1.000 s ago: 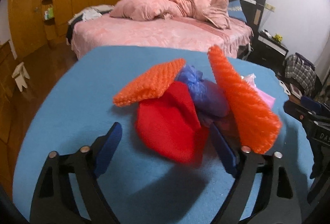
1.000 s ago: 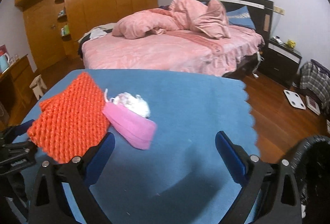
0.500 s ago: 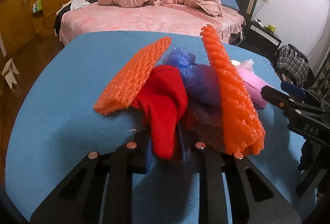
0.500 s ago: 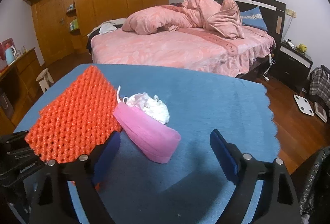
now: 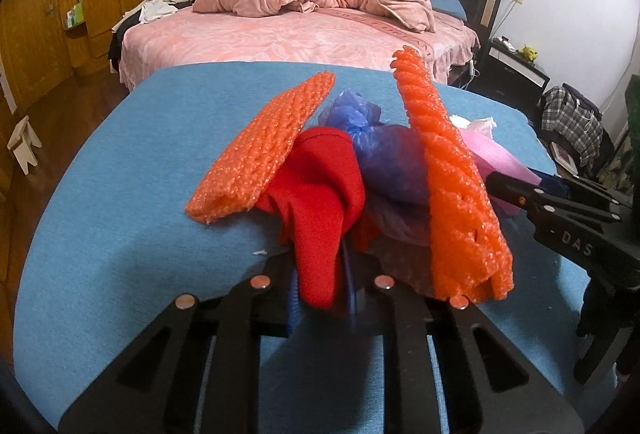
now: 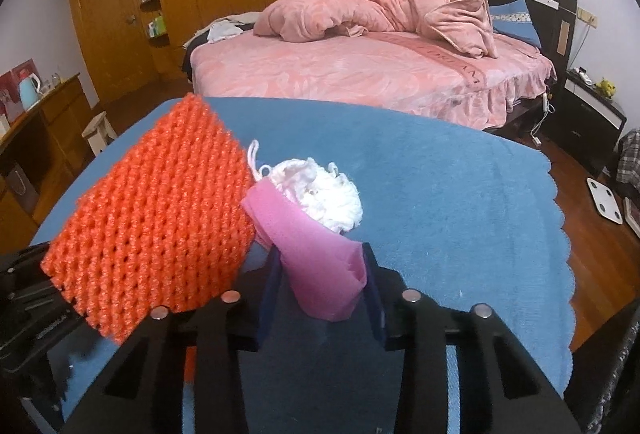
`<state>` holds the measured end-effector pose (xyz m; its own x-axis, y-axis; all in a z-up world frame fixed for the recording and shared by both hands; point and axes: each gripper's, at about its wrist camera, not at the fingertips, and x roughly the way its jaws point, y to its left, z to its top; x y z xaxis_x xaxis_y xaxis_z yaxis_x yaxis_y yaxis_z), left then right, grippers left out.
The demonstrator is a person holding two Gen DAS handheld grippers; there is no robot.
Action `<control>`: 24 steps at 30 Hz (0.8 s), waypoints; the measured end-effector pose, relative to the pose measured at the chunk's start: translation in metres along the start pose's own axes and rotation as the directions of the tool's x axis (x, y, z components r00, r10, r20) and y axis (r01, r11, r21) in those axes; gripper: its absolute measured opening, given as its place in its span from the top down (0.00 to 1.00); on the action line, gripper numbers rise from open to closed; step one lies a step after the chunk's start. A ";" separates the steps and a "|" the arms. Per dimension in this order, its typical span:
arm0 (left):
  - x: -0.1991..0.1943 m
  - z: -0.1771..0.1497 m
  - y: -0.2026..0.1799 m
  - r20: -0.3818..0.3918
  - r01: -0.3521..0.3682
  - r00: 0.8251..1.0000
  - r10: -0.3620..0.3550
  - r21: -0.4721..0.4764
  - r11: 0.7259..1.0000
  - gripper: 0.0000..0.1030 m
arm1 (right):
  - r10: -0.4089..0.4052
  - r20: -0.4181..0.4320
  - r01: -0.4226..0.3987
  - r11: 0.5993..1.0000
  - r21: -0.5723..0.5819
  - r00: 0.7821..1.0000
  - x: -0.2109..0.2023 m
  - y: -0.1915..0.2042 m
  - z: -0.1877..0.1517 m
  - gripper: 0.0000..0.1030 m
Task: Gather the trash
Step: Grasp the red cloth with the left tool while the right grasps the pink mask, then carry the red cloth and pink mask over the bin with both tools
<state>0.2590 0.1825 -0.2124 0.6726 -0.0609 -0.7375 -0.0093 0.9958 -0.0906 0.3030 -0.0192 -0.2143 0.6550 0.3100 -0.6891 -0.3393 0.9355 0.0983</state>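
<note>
The desk (image 5: 120, 162), covered in a blue felt-like cloth, carries one loose heap of trash near its middle, and the heap appears gathered there so both tools can reach it from the near edge. The largest pieces are two sheets of orange bubbled foam netting: one (image 5: 264, 150) lies tilted on the left of the heap, and the other (image 5: 452, 186) stands nearly on edge on the right, propped by what lies between them. A crumpled purple-blue plastic bag (image 5: 384, 158) sits between the two sheets. In front of it a folded red fabric scrap (image 5: 320, 210) droops toward the near edge. The left hand-held gripper (image 5: 320, 298) is clamped on the lower fold of this red scrap, its jaws nearly together with the cloth pinched between the blue pads, a low hold that looks suited to lifting the piece clear of the netting. To the right of the upright sheet lie a flat pink foam strip (image 6: 316, 254) and, touching its far end, a wad of white stringy material (image 6: 324, 194). The right hand-held gripper (image 6: 320, 298) straddles the near end of the pink strip. Its jaws are closing, with the strip between them and the pads at or just short of its sides. The white wad lies just beyond the fingertips, outside the grip.
</note>
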 end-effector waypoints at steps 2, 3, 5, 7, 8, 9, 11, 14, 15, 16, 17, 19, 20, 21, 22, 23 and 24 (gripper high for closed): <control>0.000 0.000 0.001 0.002 -0.004 1.000 0.004 -0.004 1.000 0.85 | 0.001 0.005 -0.001 1.000 0.005 1.000 -0.002 0.000 -0.001 0.64; 0.000 0.000 0.001 0.002 -0.006 1.000 0.006 -0.005 1.000 0.85 | 0.003 0.004 -0.003 1.000 0.007 1.000 -0.003 0.000 -0.002 0.64; -0.001 0.000 0.001 0.004 -0.009 1.000 0.009 -0.007 1.000 0.85 | 0.007 0.001 -0.007 1.000 0.011 1.000 -0.005 0.000 -0.004 0.64; -0.001 0.000 0.000 0.007 -0.013 1.000 0.013 -0.009 1.000 0.85 | 0.006 -0.006 -0.006 1.000 0.015 1.000 -0.008 0.000 -0.007 0.64; -0.001 -0.001 0.000 0.008 -0.014 1.000 0.014 -0.010 1.000 0.85 | 0.004 -0.008 -0.003 1.000 0.017 1.000 -0.009 -0.001 -0.009 0.63; -0.002 0.000 0.000 0.009 -0.015 1.000 0.015 -0.011 1.000 0.85 | 0.001 -0.012 -0.001 1.000 0.021 1.000 -0.010 -0.001 -0.010 0.62; -0.002 0.000 0.000 0.010 -0.016 1.000 0.016 -0.011 1.000 0.85 | -0.005 -0.020 0.005 1.000 0.030 1.000 -0.010 -0.003 -0.012 0.59; -0.002 0.000 -0.001 0.011 -0.020 1.000 0.020 -0.007 1.000 0.85 | -0.002 -0.033 0.003 0.999 0.042 0.999 -0.007 -0.006 -0.011 0.59; -0.003 0.000 -0.001 0.015 -0.021 1.000 0.021 -0.008 1.000 0.86 | 0.004 -0.043 -0.002 0.999 0.038 0.999 -0.006 -0.006 -0.011 0.60; -0.003 0.000 -0.001 0.018 -0.020 1.000 0.021 -0.012 1.000 0.86 | 0.008 -0.048 -0.007 0.999 0.033 0.999 -0.006 -0.005 -0.012 0.65; -0.004 0.001 0.001 0.025 -0.020 0.999 0.020 -0.016 1.000 0.86 | 0.011 -0.052 -0.010 1.000 0.025 0.999 -0.006 -0.004 -0.012 0.69; -0.009 0.000 0.002 0.046 -0.017 0.999 0.018 -0.022 1.000 0.86 | 0.013 -0.050 -0.011 1.000 0.027 0.999 -0.007 -0.004 -0.012 0.73; -0.013 0.000 0.002 0.060 -0.015 0.998 0.017 -0.025 1.000 0.86 | 0.016 -0.047 -0.014 0.999 0.031 0.999 -0.009 -0.004 -0.012 0.77; -0.018 -0.001 0.003 0.075 -0.013 0.997 0.016 -0.033 0.999 0.86 | 0.016 -0.042 -0.014 0.999 0.033 0.999 -0.011 -0.004 -0.013 0.78; -0.022 -0.002 0.004 0.084 -0.011 0.996 0.014 -0.044 0.999 0.86 | 0.015 -0.036 -0.013 0.999 0.034 0.999 -0.013 -0.004 -0.013 0.80; -0.025 -0.001 0.003 0.091 -0.008 0.996 0.013 -0.051 0.999 0.86 | 0.014 -0.026 -0.013 0.999 0.036 1.000 -0.017 -0.005 -0.013 0.81; -0.031 -0.003 0.003 0.101 -0.005 0.995 0.011 -0.056 0.998 0.86 | 0.015 -0.018 -0.015 0.999 0.040 1.000 -0.020 -0.006 -0.013 0.82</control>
<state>0.2364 0.1869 -0.1917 0.7437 -0.0430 -0.6672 -0.0540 0.9908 -0.1240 0.2831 -0.0328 -0.2104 0.6374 0.3212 -0.7003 -0.3215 0.9369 0.1371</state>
